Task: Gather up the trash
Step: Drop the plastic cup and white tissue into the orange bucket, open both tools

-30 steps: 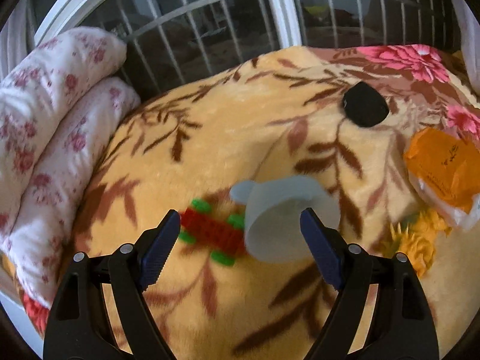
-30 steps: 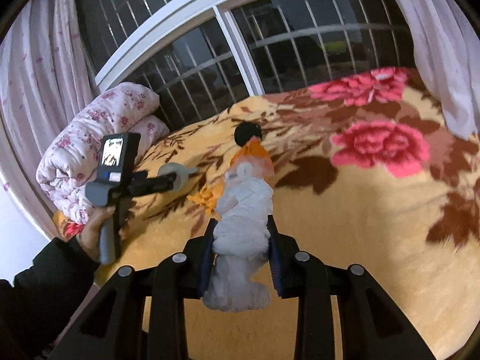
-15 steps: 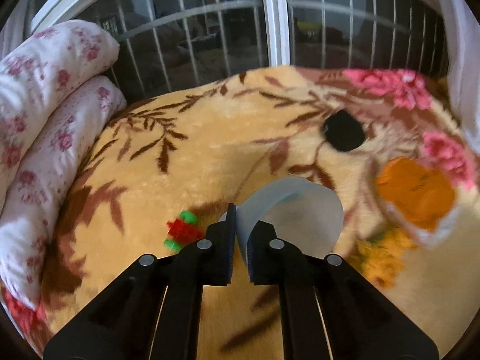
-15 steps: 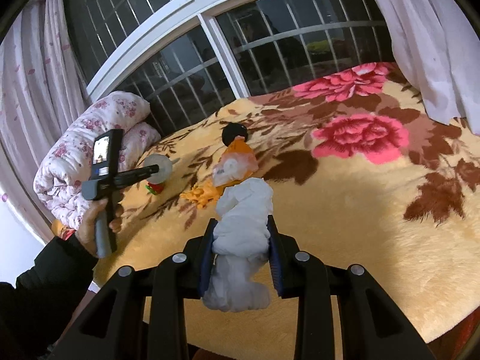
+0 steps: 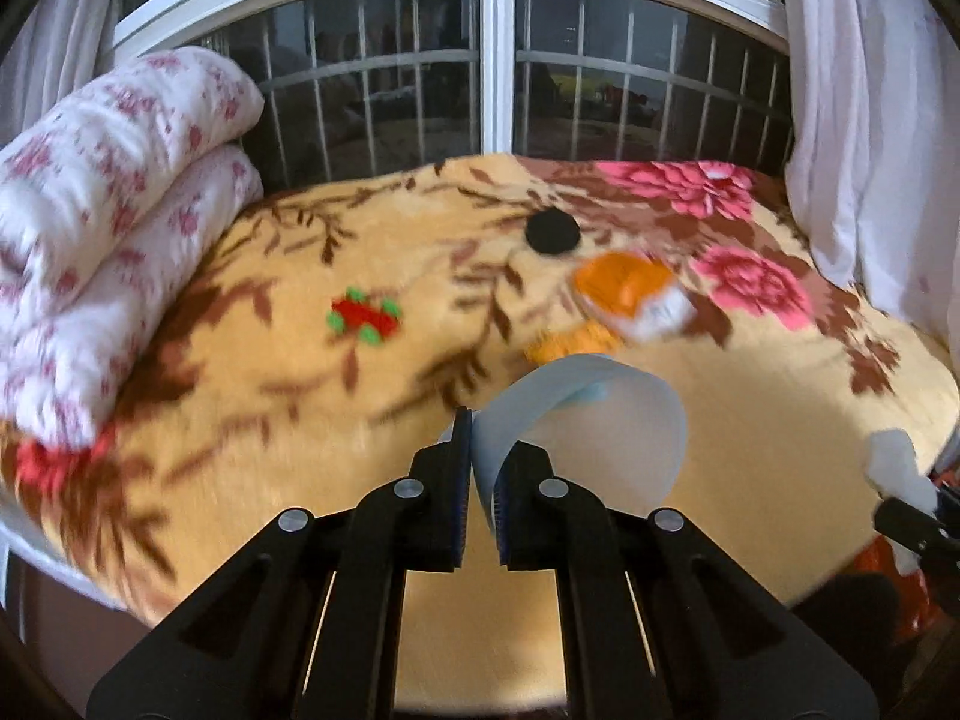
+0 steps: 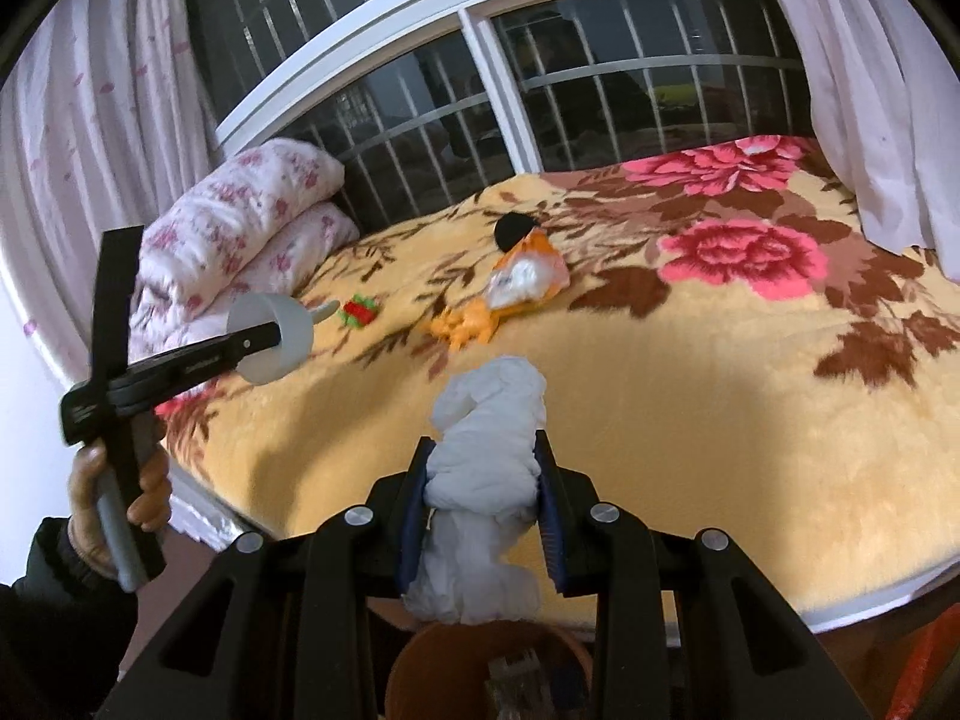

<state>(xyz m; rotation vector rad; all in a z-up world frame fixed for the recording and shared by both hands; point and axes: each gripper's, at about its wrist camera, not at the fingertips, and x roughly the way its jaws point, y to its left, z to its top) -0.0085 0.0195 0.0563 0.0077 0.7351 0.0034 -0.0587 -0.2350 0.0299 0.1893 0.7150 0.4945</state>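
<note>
My left gripper is shut on the rim of a pale translucent plastic cup, held clear above the flowered blanket. The right wrist view shows the same cup pinched by the left gripper, which a hand holds at the left. My right gripper is shut on a crumpled white tissue wad, hanging above a brown bin at the bed's near edge. An orange snack bag, yellow-orange scraps, a black round lid and a red-green toy brick lie on the blanket.
A folded pink-flowered quilt is stacked at the bed's left end. A barred window stands behind the bed, with white curtains at the right. The tissue in the right gripper shows at the left wrist view's right edge.
The left gripper closed on the cup's rim, lifted it off the blanket and drew back from the toy brick. The right gripper pulled back toward the bed's edge, and the bin came into view below it.
</note>
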